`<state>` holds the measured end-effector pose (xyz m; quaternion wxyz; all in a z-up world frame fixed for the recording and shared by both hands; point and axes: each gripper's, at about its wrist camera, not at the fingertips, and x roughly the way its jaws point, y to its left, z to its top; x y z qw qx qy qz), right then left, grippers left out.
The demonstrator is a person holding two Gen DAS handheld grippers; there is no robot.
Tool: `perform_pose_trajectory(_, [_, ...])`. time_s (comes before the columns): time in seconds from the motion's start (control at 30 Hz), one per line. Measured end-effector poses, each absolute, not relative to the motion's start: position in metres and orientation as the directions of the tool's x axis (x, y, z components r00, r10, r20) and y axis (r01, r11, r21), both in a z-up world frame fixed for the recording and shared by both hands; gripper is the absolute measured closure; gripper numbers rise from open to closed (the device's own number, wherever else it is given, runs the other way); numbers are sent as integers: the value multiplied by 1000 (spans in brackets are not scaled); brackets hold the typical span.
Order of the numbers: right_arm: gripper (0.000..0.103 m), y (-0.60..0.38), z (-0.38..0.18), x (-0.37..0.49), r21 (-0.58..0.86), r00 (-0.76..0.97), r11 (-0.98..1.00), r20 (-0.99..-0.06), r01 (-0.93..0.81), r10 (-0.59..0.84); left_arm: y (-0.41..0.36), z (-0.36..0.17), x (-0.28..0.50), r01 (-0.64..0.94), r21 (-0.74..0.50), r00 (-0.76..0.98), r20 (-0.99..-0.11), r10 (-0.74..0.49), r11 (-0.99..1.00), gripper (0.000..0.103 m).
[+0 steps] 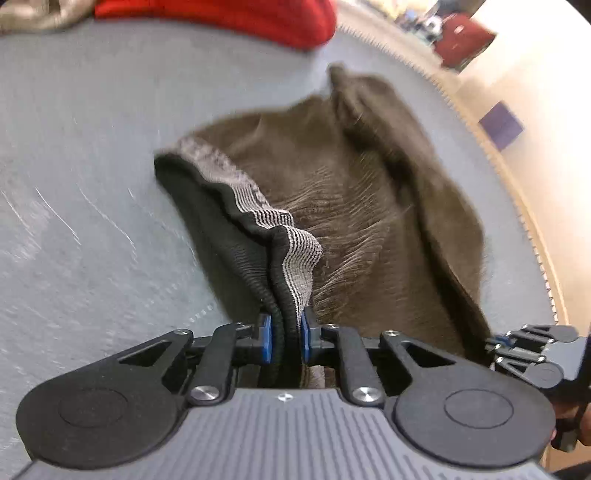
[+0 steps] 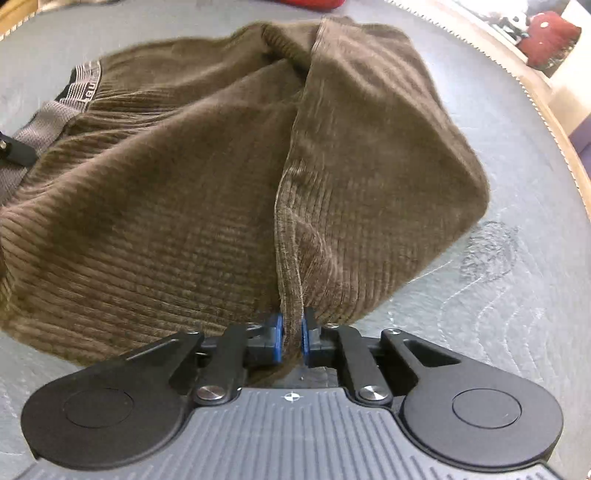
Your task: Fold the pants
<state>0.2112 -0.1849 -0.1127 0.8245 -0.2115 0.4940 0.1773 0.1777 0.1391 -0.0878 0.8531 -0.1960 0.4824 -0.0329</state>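
Observation:
Brown corduroy pants point(image 1: 343, 192) lie bunched on a grey quilted surface point(image 1: 85, 229). Their waistband point(image 1: 236, 181) is black with a grey striped elastic inside. My left gripper point(image 1: 287, 338) is shut on the waistband, which stands pinched between the blue pads. In the right wrist view the pants point(image 2: 177, 206) spread wide, with a raised fold point(image 2: 295, 206) running toward me. My right gripper point(image 2: 291, 341) is shut on the near end of that fold. The right gripper point(image 1: 532, 350) also shows at the right edge of the left wrist view, and part of the left gripper point(image 2: 16, 151) at the left edge of the right wrist view.
A red garment point(image 1: 229, 18) and a beige one point(image 1: 33, 16) lie at the far side of the grey surface. The surface's serrated rim point(image 1: 491, 155) curves along the right, with pale floor point(image 1: 535, 85) beyond. A dark stitched patch point(image 2: 487, 251) marks the quilt to the right.

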Motion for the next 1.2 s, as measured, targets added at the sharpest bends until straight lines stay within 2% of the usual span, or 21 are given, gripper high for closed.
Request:
perform_pose_trajectory(0.1, [96,-181,-96,183,-172,470,797,-869,-579,154,151,-61,154,-104,-340,553,-801,-230,935,89])
perform_pose_trajectory(0.17, [96,-176,-83,157,-113,452,745,-851,-658,269,163,-49,136,-121,-301,552,-812,-188,946,90])
perform_pose_trajectory(0.23, [96,-166,-71,123,-39,379,642,-834,-766,401,186,-40,115,-163,-257,549,-826,-129,953,90])
perform_pose_trajectory(0.3, [96,-152,-68,91,13,292,545,-833,-838,469,208,-35,92,-204,-193,541,-839,-54,960,90])
perform_pose_trajectory(0.37, [96,-138,-70,63,66,197,452,-838,-889,510,237,-37,70,-281,-182,496,-868,-19,942,90])
perform_pose_trajectory(0.47, [93,-116,-71,35,115,101,374,-853,-920,512,252,-37,47,-339,-139,433,-901,23,930,90])
perform_pose_trajectory(0.57, [88,-108,-68,33,121,104,416,-872,-902,479,243,-19,40,-333,37,425,-886,185,942,87])
perform_pose_trajectory(0.6, [77,-111,-65,48,151,96,435,-863,-888,496,238,-8,39,-334,67,449,-866,221,940,85])
perform_pose_trajectory(0.67, [59,-119,-50,72,156,167,512,-832,-845,529,234,14,30,-352,41,513,-827,229,935,74])
perform_pose_trajectory(0.7, [56,-123,-44,83,146,222,563,-816,-814,533,236,23,22,-356,5,542,-813,211,934,70])
perform_pose_trajectory(0.83, [56,-144,-29,123,250,323,694,-745,-675,583,211,40,16,-354,-73,587,-793,161,932,69])
perform_pose_trajectory(0.97, [54,-139,-39,149,177,458,815,-752,-552,474,189,46,16,-328,-99,618,-775,134,939,69])
perform_pose_trajectory(1.03, [54,-124,-51,158,123,479,834,-770,-537,422,179,36,30,-323,-85,608,-782,138,943,62])
perform_pose_trajectory(1.2, [54,-81,-80,178,67,464,838,-808,-541,364,191,9,57,-364,-68,549,-821,155,929,62])
